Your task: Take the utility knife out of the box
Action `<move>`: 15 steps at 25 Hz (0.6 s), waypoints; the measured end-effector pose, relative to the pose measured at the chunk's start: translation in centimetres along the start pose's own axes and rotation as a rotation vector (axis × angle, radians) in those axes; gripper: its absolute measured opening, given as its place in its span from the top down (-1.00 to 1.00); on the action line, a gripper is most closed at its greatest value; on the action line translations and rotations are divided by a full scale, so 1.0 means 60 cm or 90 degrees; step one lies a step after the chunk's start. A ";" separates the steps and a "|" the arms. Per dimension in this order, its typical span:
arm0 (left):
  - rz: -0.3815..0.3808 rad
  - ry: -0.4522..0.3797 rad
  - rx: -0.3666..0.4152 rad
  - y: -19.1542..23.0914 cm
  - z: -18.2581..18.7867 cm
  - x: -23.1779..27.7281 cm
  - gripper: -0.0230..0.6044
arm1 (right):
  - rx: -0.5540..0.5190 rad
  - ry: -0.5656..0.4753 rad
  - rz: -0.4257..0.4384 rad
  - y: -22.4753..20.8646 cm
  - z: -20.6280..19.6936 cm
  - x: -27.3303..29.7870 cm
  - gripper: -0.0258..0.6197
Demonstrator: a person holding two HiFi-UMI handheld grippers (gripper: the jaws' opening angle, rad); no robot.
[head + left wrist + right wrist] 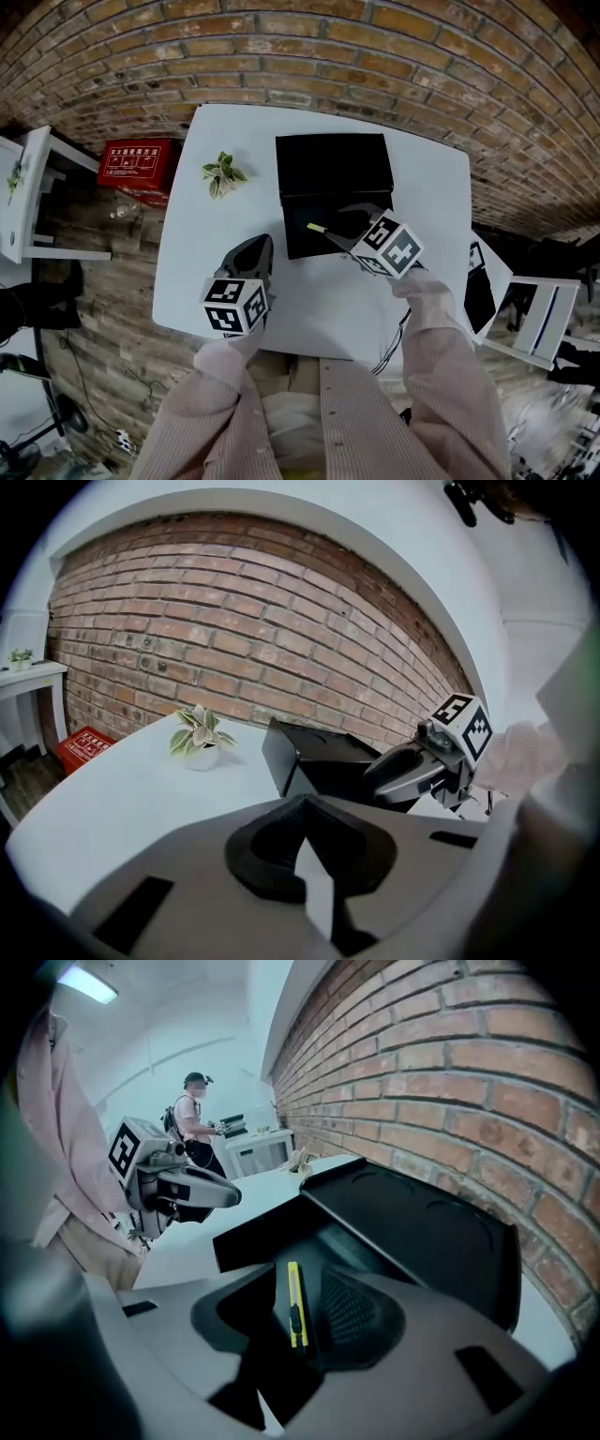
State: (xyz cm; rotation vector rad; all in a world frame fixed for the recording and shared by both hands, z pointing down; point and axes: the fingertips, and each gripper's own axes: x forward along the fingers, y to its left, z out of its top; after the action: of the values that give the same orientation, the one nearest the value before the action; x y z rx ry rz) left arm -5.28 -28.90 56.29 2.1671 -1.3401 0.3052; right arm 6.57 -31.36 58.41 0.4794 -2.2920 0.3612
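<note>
A black box (333, 164) lies open on the white table (216, 291), its lid flat toward the brick wall. My right gripper (343, 234) hangs over the box's front half, shut on the thin yellow utility knife (317, 228), whose tip pokes out to the left. In the right gripper view the knife (295, 1302) stands between the jaws above the box (412, 1232). My left gripper (261, 246) is shut and holds nothing, over the bare table left of the box. The left gripper view shows the box (319, 761) and the right gripper (412, 771) beyond it.
A small potted plant (223, 173) stands on the table left of the box. A red crate (139, 161) sits on the floor by the wall. White furniture (28, 187) is at far left, a white frame (534, 319) at right. A person (195, 1115) stands far off.
</note>
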 end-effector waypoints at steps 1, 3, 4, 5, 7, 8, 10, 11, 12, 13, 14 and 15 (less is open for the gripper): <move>-0.001 0.002 -0.002 0.001 -0.002 0.002 0.95 | -0.003 0.011 0.007 0.001 -0.002 0.004 0.44; -0.001 0.005 -0.005 0.005 -0.004 0.007 0.95 | -0.012 0.035 0.019 0.002 -0.007 0.013 0.44; -0.001 0.005 -0.006 0.006 -0.004 0.009 0.95 | -0.020 0.050 0.024 0.002 -0.010 0.018 0.44; -0.001 0.005 -0.007 0.007 -0.004 0.010 0.95 | -0.028 0.065 0.029 0.003 -0.013 0.024 0.44; -0.001 0.007 -0.009 0.009 -0.006 0.013 0.95 | -0.041 0.090 0.040 0.007 -0.018 0.034 0.44; -0.001 0.009 -0.011 0.009 -0.008 0.014 0.95 | -0.047 0.101 0.044 0.008 -0.020 0.039 0.44; -0.001 0.012 -0.013 0.010 -0.010 0.016 0.95 | -0.063 0.125 0.050 0.010 -0.026 0.047 0.44; -0.001 0.013 -0.014 0.010 -0.010 0.016 0.95 | -0.072 0.136 0.052 0.010 -0.029 0.050 0.44; 0.000 0.013 -0.014 0.010 -0.011 0.016 0.95 | -0.080 0.145 0.054 0.010 -0.031 0.054 0.44; 0.001 0.013 -0.014 0.012 -0.011 0.016 0.95 | -0.089 0.153 0.054 0.010 -0.032 0.057 0.44; 0.003 0.014 -0.015 0.013 -0.011 0.016 0.95 | -0.096 0.161 0.054 0.010 -0.034 0.060 0.44; 0.006 0.014 -0.015 0.015 -0.011 0.016 0.95 | -0.101 0.168 0.055 0.010 -0.035 0.062 0.44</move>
State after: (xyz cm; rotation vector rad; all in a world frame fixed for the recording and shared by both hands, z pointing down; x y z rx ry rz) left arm -5.52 -29.52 57.61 2.1325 -1.3349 0.3142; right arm 5.18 -30.85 62.47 0.2377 -2.0673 0.2650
